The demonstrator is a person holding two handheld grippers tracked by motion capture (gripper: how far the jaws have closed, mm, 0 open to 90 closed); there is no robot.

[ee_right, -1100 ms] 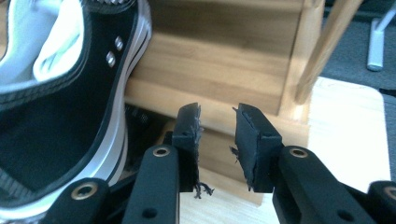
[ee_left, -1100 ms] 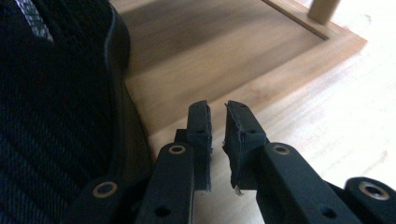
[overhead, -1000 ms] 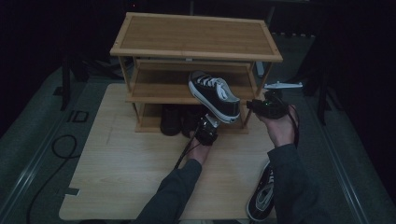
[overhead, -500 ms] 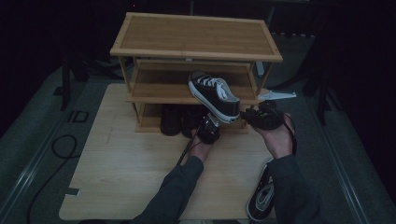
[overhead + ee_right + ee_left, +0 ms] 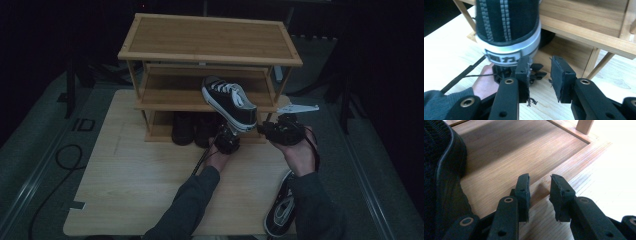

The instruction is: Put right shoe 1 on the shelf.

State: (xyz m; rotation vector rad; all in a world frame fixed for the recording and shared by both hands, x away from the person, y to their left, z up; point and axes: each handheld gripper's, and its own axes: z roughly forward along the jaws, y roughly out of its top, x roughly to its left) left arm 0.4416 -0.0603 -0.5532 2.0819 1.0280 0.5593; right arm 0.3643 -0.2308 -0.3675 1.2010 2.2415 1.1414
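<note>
Pretty dark shot from the high view, so the two dark shoes (image 5: 194, 129) tucked on the bottom level of the wooden shoe rack (image 5: 210, 37) are mostly black blobs, and the rack's top shelf hides the back of the middle one. The black-and-white sneaker (image 5: 230, 102) sits tilted, toe on the middle shelf and heel sticking out past its front edge, over the left claw (image 5: 227, 140). That left claw has just been opening; in the left gripper view its pads are apart with nothing between them, just the bottom shelf's raised lip, and a dark shoe is cut off at the frame's left side. The right claw (image 5: 539, 72) is released too, gap clear, with the sneaker's heel just above and left of its left pad; can't tell if it touches. Another sneaker (image 5: 281, 210) lies at the near edge of the tabletop (image 5: 125, 175), half covered by the right sleeve. Lots of bare board left of the forearms; the right side is tight against the edge.
</note>
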